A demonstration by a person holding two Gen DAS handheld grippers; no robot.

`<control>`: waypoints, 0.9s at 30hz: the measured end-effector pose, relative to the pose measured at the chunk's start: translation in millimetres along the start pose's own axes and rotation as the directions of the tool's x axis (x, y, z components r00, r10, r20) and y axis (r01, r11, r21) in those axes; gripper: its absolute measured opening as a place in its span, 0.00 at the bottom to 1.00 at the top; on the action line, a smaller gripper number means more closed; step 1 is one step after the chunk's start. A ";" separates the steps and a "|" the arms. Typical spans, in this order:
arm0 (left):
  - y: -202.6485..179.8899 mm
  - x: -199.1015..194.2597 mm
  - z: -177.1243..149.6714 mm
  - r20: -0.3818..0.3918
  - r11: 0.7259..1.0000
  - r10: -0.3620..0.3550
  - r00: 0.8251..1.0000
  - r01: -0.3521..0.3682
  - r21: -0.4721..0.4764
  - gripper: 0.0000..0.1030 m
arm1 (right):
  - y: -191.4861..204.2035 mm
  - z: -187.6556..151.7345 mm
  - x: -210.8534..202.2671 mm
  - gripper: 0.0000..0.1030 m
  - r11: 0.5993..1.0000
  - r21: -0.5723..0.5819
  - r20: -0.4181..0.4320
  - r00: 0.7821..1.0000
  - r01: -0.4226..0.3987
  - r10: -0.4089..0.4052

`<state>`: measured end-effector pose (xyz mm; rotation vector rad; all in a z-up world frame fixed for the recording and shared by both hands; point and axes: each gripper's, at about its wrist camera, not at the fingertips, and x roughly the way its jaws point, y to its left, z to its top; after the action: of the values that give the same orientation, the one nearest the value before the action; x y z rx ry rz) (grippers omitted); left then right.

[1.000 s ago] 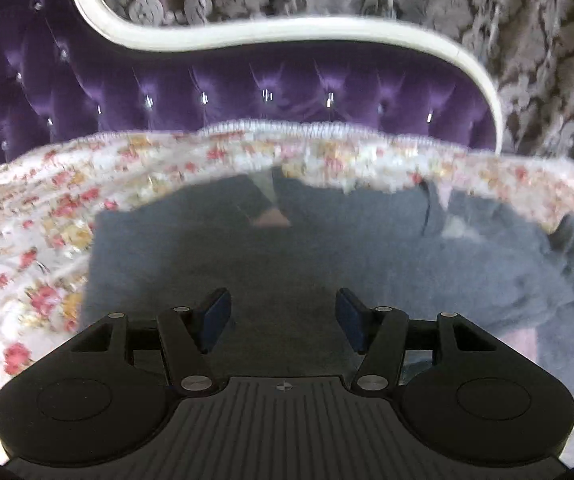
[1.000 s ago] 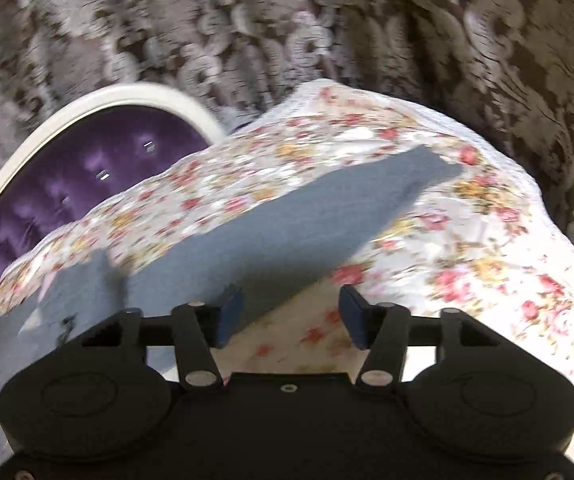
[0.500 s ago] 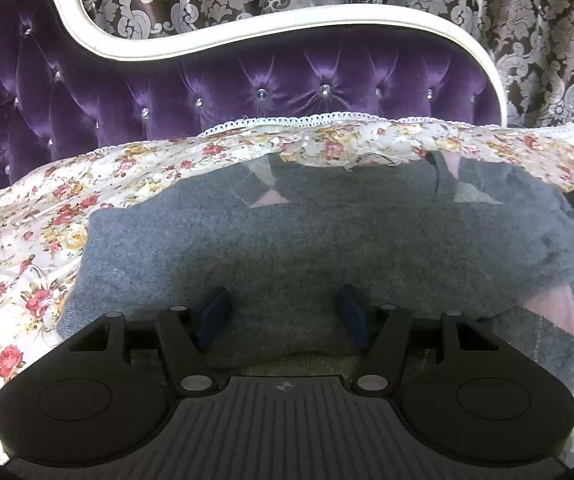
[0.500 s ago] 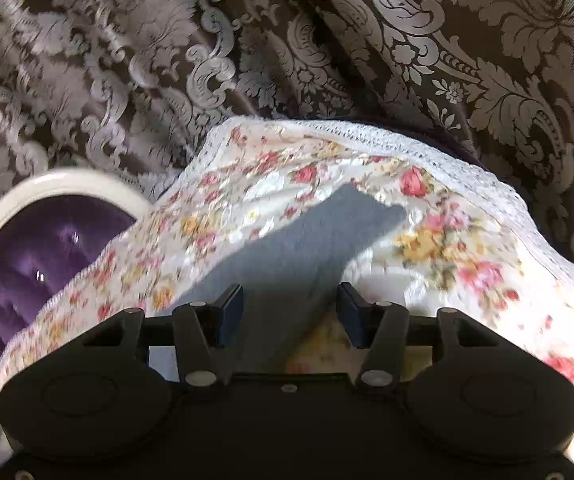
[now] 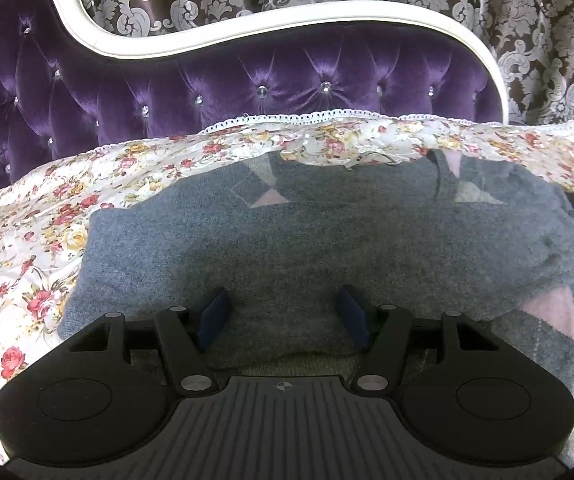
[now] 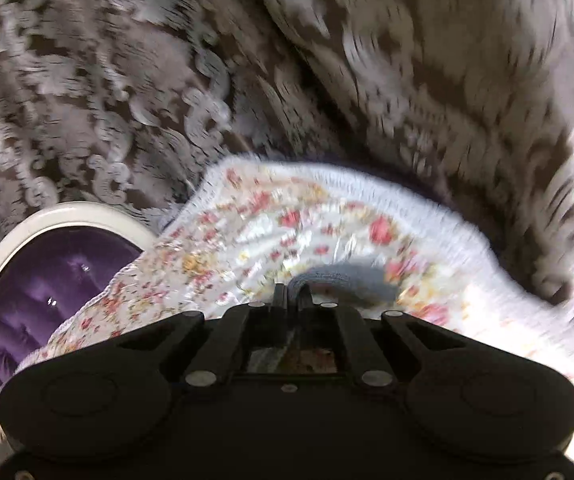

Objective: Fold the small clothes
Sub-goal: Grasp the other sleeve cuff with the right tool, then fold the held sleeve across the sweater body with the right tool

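Note:
A grey knit sweater (image 5: pixel 327 240) with pink and pale diamond patches lies spread on a floral sheet (image 5: pixel 47 216). My left gripper (image 5: pixel 283 304) hangs open low over its near hem, pads apart and fabric showing between them. In the blurred right wrist view, my right gripper (image 6: pixel 293 290) is shut on the tip of the sweater's grey sleeve (image 6: pixel 351 276), which curls out from between the fingers onto the floral sheet (image 6: pixel 287 216). The rest of the sleeve is hidden behind the gripper body.
A purple tufted headboard (image 5: pixel 247 80) with a white frame rises behind the sheet and shows again as the headboard (image 6: pixel 27 292) at the left of the right wrist view. A brown damask curtain (image 5: pixel 527 20) hangs beyond; the same curtain (image 6: pixel 407 80) stands close past the sheet's lace edge.
My right gripper travelled along the grey sleeve to its tip and closed on it. The left gripper stayed open over the sweater's hem.

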<state>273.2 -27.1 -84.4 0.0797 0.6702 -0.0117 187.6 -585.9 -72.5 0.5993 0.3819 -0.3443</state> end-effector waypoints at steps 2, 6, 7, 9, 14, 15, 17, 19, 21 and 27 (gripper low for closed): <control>1.4 0.5 4.2 -0.020 1.000 -0.009 1.000 0.008 -0.010 0.57 | 3.2 7.7 -21.3 0.11 0.999 -0.036 0.015 1.000 -0.003 0.003; 12.5 -1.9 20.4 -0.096 0.995 -0.078 0.992 0.072 -0.072 0.57 | 18.3 22.6 -46.3 0.11 0.996 -0.091 0.018 1.000 0.004 -0.002; 16.9 -5.3 23.7 -0.105 0.990 -0.107 0.989 0.097 -0.100 0.57 | 24.9 26.4 -50.6 0.11 0.994 -0.106 0.022 1.000 0.004 -0.002; 26.9 -16.7 29.0 -0.098 0.979 -0.154 0.983 0.138 -0.152 0.57 | 41.6 33.6 -57.8 0.11 0.991 -0.130 0.032 0.999 -0.012 0.016; 50.3 -46.6 35.6 -0.070 0.963 -0.214 0.974 0.199 -0.182 0.57 | 111.0 45.7 -80.3 0.11 0.962 -0.260 0.060 0.992 -0.088 0.107; 55.0 -51.3 36.5 -0.067 0.959 -0.227 0.972 0.211 -0.187 0.57 | 127.2 46.6 -86.2 0.11 0.951 -0.289 0.060 0.989 -0.113 0.136; 67.1 -58.5 36.8 -0.062 0.951 -0.250 0.966 0.233 -0.203 0.57 | 164.1 45.0 -100.9 0.11 0.919 -0.352 0.054 0.977 -0.176 0.208; 78.7 -64.5 36.2 -0.054 0.945 -0.264 0.963 0.247 -0.215 0.57 | 202.4 38.6 -113.7 0.11 0.876 -0.416 0.034 0.959 -0.242 0.282; 89.8 -70.2 33.7 -0.046 0.943 -0.266 0.963 0.249 -0.220 0.57 | 243.1 25.9 -124.5 0.11 0.819 -0.478 -0.005 0.934 -0.316 0.358; 125.6 -73.5 15.1 -0.046 0.934 -0.240 0.970 0.218 -0.284 0.57 | 355.0 -53.7 -132.7 0.11 0.625 -0.568 -0.199 0.827 -0.535 0.527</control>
<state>229.5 95.9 -18.3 -0.2701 0.7528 -0.1404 206.9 -252.4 114.4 0.0526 0.2844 0.3663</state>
